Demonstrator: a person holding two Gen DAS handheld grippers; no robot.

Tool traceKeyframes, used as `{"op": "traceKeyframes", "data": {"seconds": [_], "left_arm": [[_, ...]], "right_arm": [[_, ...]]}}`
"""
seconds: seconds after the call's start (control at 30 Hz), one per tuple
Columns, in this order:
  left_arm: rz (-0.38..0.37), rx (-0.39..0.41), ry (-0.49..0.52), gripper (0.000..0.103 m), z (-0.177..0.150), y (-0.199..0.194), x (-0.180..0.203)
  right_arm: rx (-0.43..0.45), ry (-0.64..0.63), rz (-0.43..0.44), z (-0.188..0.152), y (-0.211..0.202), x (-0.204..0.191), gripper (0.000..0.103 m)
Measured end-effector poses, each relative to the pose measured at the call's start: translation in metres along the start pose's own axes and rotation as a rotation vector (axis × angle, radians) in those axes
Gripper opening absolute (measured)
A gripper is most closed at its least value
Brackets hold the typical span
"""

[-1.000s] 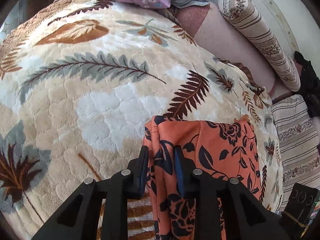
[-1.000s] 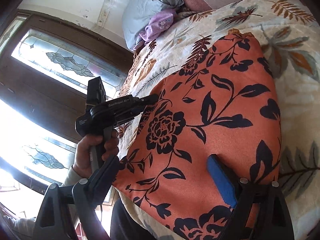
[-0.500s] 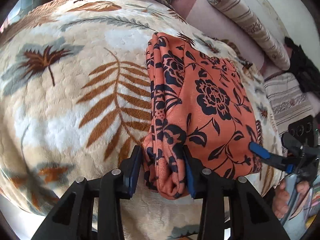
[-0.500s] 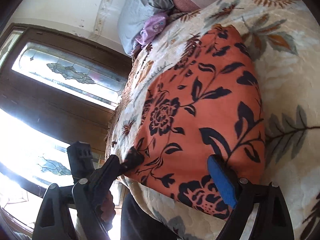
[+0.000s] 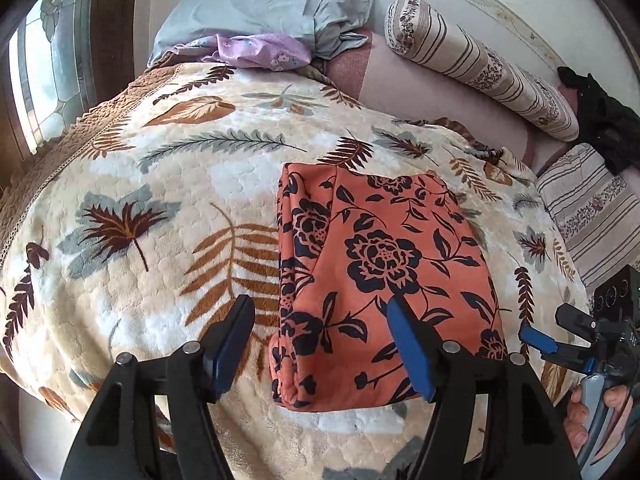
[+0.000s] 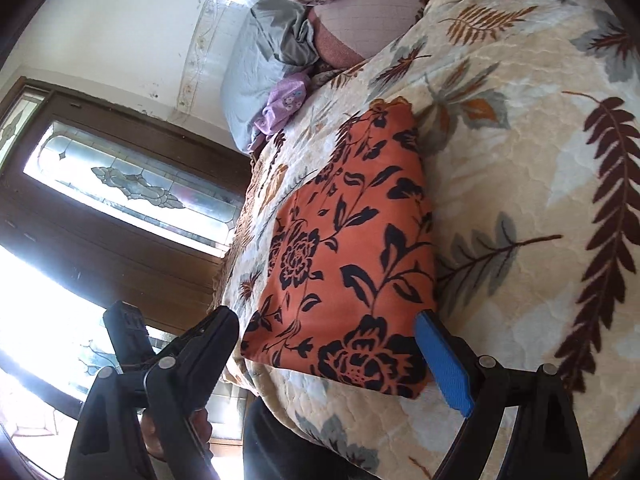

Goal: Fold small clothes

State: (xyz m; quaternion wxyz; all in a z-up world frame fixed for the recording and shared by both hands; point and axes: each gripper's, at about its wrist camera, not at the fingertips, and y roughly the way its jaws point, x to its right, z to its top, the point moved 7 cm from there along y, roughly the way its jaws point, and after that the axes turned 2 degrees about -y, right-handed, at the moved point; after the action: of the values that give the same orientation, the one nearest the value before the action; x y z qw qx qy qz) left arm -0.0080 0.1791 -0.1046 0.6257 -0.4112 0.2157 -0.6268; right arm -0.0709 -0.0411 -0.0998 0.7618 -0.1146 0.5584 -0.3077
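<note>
Both tongs gape empty — left tongs (image 5: 320,348) straddle the near-left corner of the folded orange garment (image 5: 384,268) at frame centre on the bed (image 5: 120,200), its long axis running away, right tongs (image 6: 328,360) equally near.

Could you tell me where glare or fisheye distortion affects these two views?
Right wrist view: the window is blown out white. Left wrist view: even daylight, no glare; the blanket bulges from fisheye, and the folded orange cloth stays sharp.

orange black-floral garment (image 5: 384,276), cream leaf-print blanket (image 5: 160,208)
</note>
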Motion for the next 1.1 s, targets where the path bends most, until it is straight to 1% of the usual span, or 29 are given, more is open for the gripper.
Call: {"op": "traceKeyframes", "data": {"seconds": [0.2,0.5,0.57,0.63,0.73,0.77,0.87,0.93,0.97,1.0,1.03,1.1], "left_arm": [[-0.009,-0.004,0.014,0.07,0.005,0.004,0.005],[-0.01,-0.029,0.007,0.07,0.011,0.017,-0.001],[-0.029,-0.039,-0.012,0.071,0.013,0.02,-0.004],[-0.067,-0.051,-0.051,0.079,0.017,0.024,-0.008],[-0.109,-0.047,-0.083,0.079,0.025,0.032,-0.013],[-0.108,-0.057,-0.087,0.079,0.026,0.039,-0.015],[-0.089,-0.121,-0.078,0.079,0.02,0.066,-0.021],[-0.033,-0.195,-0.072,0.079,0.009,0.088,-0.028],[-0.044,-0.205,-0.094,0.08,0.005,0.093,-0.03],[-0.055,-0.189,-0.112,0.081,0.004,0.093,-0.033],[-0.063,-0.183,-0.113,0.081,0.003,0.091,-0.034],[-0.065,-0.182,-0.099,0.081,0.003,0.09,-0.033]], "right_arm": [[0.02,0.028,-0.027,0.006,-0.011,0.016,0.091],[0.005,0.021,-0.037,0.022,0.005,0.018,0.091],[-0.009,0.014,-0.041,0.028,0.013,0.019,0.091],[-0.023,0.017,-0.054,0.035,0.021,0.023,0.091],[-0.039,0.034,-0.065,0.047,0.036,0.032,0.092],[-0.047,0.043,-0.067,0.051,0.043,0.034,0.092],[-0.079,0.06,-0.062,0.059,0.067,0.04,0.092],[-0.14,0.067,-0.019,0.057,0.087,0.036,0.09],[-0.161,0.036,-0.022,0.055,0.093,0.027,0.059],[-0.157,-0.04,-0.102,0.053,0.092,0.019,0.043],[-0.139,-0.098,-0.146,0.052,0.089,0.012,0.038],[-0.148,-0.109,-0.2,0.049,0.092,0.019,0.038]]}}
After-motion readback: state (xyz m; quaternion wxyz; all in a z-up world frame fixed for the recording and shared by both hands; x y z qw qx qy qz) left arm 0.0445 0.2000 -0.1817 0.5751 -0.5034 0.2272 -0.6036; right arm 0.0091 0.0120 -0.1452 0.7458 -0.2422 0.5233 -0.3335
